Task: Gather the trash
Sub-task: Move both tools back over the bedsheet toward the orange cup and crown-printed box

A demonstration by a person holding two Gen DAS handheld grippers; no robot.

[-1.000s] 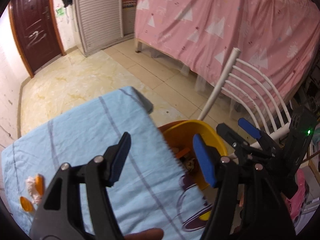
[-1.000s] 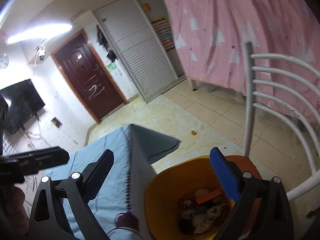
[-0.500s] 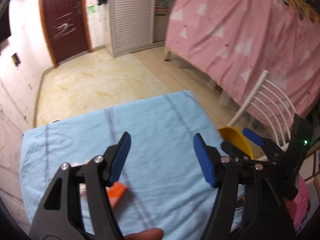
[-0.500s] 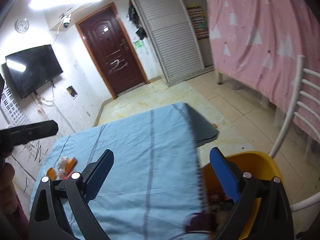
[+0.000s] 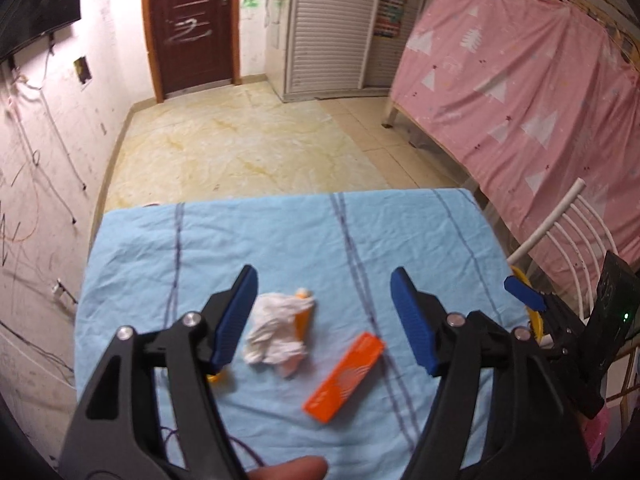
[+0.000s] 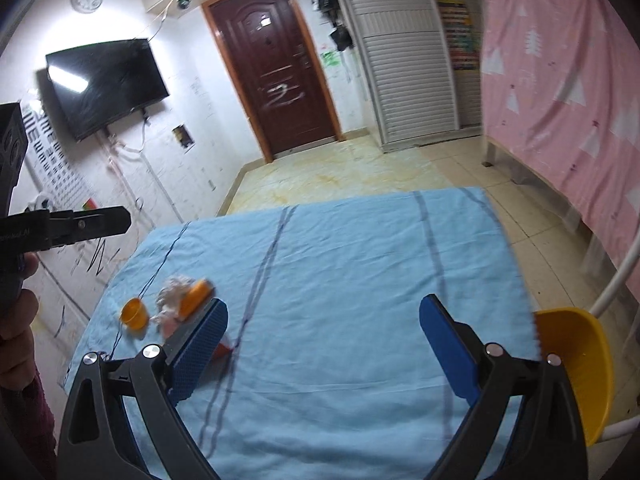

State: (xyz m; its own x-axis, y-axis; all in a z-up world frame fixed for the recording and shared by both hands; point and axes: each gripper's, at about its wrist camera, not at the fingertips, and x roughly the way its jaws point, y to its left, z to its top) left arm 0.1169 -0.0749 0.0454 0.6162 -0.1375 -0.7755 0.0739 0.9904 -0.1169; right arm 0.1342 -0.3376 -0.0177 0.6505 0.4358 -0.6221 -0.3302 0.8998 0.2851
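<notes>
A crumpled white tissue [image 5: 274, 334] lies on the blue tablecloth [image 5: 304, 240], with an orange box [image 5: 346, 372] to its right and small orange pieces beside it. My left gripper [image 5: 324, 322] is open and empty, hovering above the tissue and box. In the right wrist view the tissue [image 6: 170, 298], an orange piece [image 6: 194, 298] and an orange cap [image 6: 134, 314] sit at the table's left. My right gripper [image 6: 324, 348] is open and empty over the table's near middle. The yellow bin [image 6: 576, 368] stands off the table's right edge.
A white metal chair [image 5: 560, 232] stands by the bin at the right. A pink curtain [image 5: 520, 80] hangs along the right side. Tiled floor [image 5: 240, 144] and a dark door [image 5: 188, 24] lie beyond the table. A TV [image 6: 104, 84] hangs on the left wall.
Both grippers have swung left from over the yellow bin to over the table. The tissue and orange box now lie under the left gripper. Both stay open.
</notes>
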